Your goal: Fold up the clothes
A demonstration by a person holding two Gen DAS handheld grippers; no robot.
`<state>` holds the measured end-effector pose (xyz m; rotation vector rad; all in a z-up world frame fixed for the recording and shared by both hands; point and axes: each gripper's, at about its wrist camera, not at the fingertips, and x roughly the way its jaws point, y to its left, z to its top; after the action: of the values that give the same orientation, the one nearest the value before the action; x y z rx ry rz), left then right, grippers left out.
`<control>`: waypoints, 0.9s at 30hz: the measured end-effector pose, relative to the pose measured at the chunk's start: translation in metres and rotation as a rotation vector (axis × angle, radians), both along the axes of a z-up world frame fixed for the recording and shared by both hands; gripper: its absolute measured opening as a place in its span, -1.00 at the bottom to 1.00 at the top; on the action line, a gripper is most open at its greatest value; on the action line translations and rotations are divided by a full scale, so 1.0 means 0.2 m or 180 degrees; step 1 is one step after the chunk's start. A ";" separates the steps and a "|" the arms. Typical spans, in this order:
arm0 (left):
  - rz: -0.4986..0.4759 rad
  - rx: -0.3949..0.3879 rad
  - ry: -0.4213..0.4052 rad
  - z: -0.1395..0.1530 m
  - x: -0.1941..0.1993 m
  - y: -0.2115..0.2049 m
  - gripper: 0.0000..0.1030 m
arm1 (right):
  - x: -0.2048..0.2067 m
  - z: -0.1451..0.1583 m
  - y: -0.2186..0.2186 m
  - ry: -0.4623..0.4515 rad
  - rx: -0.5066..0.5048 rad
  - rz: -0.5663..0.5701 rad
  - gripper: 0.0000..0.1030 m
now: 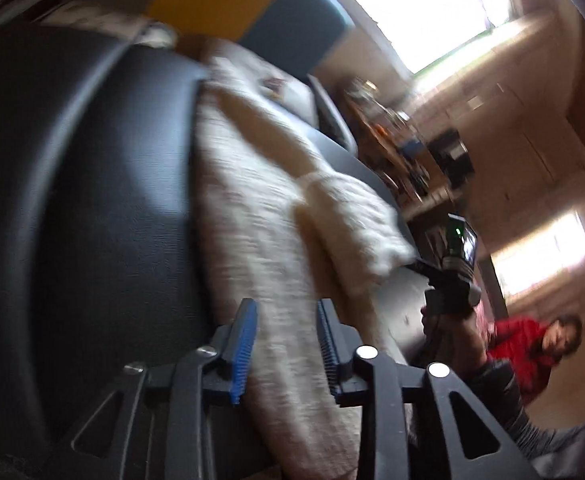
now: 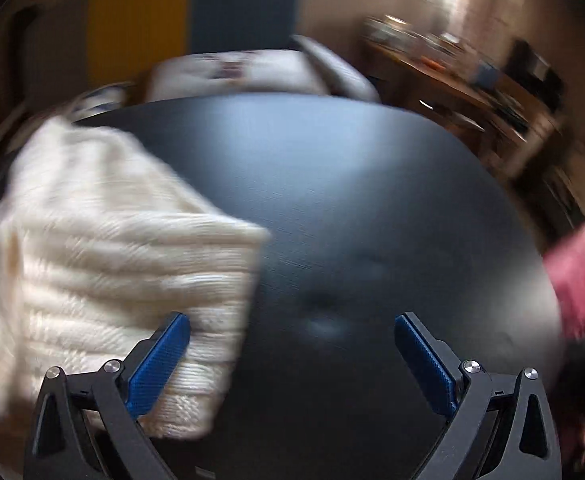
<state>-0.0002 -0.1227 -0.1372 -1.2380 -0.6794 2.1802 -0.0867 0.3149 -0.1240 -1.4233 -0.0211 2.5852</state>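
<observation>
A cream knitted sweater [image 1: 260, 216] lies stretched along the black desk [image 1: 104, 184], reaching toward its far edge. The left gripper [image 1: 286, 344] holds its fingers narrowly apart over the near end of the knit, gripping nothing. The right gripper [image 2: 292, 364] hangs above bare desk with fingers spread wide, its left finger [image 2: 160, 364] just over the sweater's corner.

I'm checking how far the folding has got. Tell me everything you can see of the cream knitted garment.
The cream ribbed-knit garment looks thick, soft and woolly. It lies flat on the round black table, spread lengthwise, with a sleeve or flap folded over its body. One squared edge reaches toward the table's middle. The left gripper is open with the cloth showing between its fingers; the right gripper is open, its left finger over the knit's corner. Motion blur hides finer detail.
</observation>
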 end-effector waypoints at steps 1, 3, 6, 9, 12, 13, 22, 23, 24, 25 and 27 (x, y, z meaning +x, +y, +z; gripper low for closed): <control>-0.0061 -0.0050 0.0016 0.01 -0.02 0.06 -0.30 | 0.04 0.01 0.06 0.0025 -0.0124 -0.0074 0.99; -0.0179 -0.0152 0.0045 0.02 -0.05 0.19 -0.21 | 0.14 0.02 0.14 0.0112 -0.0369 -0.0167 0.99; -0.0297 -0.0333 0.0043 0.03 -0.10 0.36 -0.13 | 0.28 0.02 0.18 0.0209 -0.0807 -0.0188 0.99; -0.0191 -0.0423 -0.0074 0.00 -0.18 0.42 -0.14 | 0.37 0.01 0.17 0.0260 -0.1141 -0.0111 0.99; 0.0004 -0.0271 -0.0033 0.01 -0.23 0.41 -0.31 | 0.38 0.01 0.11 0.0277 -0.1178 0.0128 0.99; 0.0075 -0.0192 0.0012 0.02 -0.24 0.40 -0.70 | 0.36 0.02 0.07 0.0291 -0.1176 0.0200 0.99; 0.0783 0.0413 0.0479 0.29 -0.14 -0.06 -0.90 | 0.01 0.00 -0.36 0.0017 -0.1413 0.1376 0.99; 0.0858 0.0407 0.0503 0.32 -0.12 -0.11 -0.90 | -0.02 -0.04 -0.38 -0.0078 -0.1185 0.1299 0.99; 0.0933 0.0401 0.0527 0.34 -0.11 -0.17 -0.91 | -0.05 -0.09 -0.40 -0.0173 -0.0957 0.1222 0.99; 0.0992 0.0420 0.0524 0.34 -0.08 -0.23 -0.91 | -0.08 -0.13 -0.42 -0.0268 -0.0729 0.1143 0.99; 0.1143 0.0471 0.0536 0.35 -0.04 -0.36 -1.00 | -0.11 -0.18 -0.38 -0.0339 -0.0514 0.0933 0.99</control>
<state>-0.0073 -0.1946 -0.0677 -0.8979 -1.0350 2.4339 -0.1080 0.2394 -0.1607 -1.7315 -0.0394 2.7933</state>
